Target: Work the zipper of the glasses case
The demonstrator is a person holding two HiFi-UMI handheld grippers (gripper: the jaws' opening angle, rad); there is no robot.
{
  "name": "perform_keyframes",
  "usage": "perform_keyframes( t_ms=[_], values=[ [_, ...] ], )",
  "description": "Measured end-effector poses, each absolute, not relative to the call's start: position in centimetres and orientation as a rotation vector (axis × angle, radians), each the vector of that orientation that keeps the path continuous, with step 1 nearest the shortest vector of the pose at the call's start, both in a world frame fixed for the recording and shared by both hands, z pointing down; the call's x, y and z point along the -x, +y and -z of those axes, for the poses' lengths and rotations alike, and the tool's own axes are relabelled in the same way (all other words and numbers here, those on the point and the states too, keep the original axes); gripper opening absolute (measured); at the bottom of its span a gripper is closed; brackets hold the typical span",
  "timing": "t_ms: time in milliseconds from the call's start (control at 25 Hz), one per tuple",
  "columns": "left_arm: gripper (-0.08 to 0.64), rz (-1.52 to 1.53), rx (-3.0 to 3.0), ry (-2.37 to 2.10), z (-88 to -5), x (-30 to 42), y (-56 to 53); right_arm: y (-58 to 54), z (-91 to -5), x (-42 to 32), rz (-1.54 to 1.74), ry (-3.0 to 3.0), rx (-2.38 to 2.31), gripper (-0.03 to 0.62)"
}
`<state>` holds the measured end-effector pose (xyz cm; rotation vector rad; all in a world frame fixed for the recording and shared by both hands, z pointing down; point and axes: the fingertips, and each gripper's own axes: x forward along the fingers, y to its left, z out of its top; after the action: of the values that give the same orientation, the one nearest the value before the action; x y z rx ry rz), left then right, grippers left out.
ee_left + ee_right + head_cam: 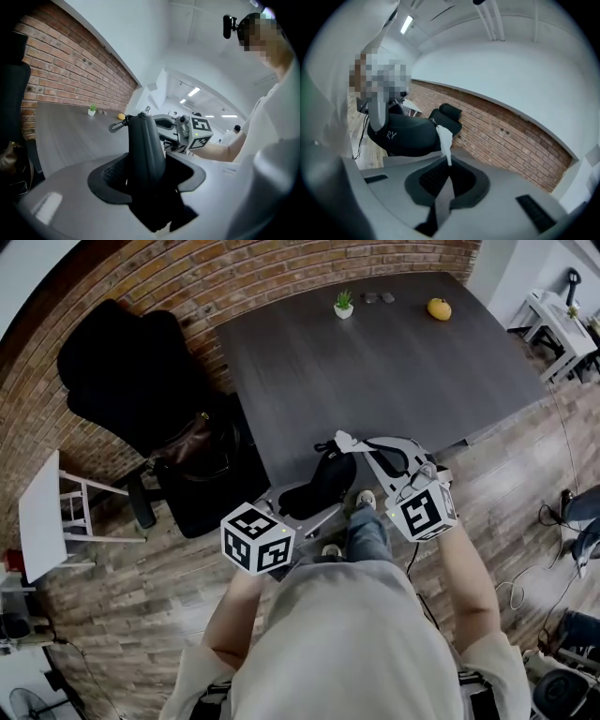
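**head view.** left gripper (302, 502) and right gripper (345, 440) meet at the black case (319, 482), which is at the near edge of the dark table (375, 362). the right gripper reaches the case's far end. a plant (344, 304) stands at the table's far side, and a black chair (131, 371) is to the left.

**left gripper view.** the case (145, 140) stands upright between this gripper's jaws, which are set wide and press on its two sides. a clip (117, 126) hangs off the case's top end. the right gripper (187, 133) is just behind the case.

**right gripper view.** the jaws are closed tight together. the narrow end of a white pull (444, 138) is pinched in their seam, and the rest of it runs up to the case (405, 136) just beyond.
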<state>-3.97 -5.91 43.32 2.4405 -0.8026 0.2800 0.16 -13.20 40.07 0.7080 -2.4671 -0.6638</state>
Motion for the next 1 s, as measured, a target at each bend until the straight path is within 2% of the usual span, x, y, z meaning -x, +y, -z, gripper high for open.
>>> perform_keyframes(
  t_ms=[520, 1000],
  values=[
    [0.239, -0.063, -2.472, -0.857, -40.2, 4.5, -6.7, -13.7, -41.2, -2.9, 0.576, -2.397, -0.727, 0.002],
    [0.239, 0.11, -2.466, -0.91, -37.4, 5.1, -9.7, -10.7, -44.0, -1.0, 0.31, -2.541, -0.744, 0.002]
  ],
)
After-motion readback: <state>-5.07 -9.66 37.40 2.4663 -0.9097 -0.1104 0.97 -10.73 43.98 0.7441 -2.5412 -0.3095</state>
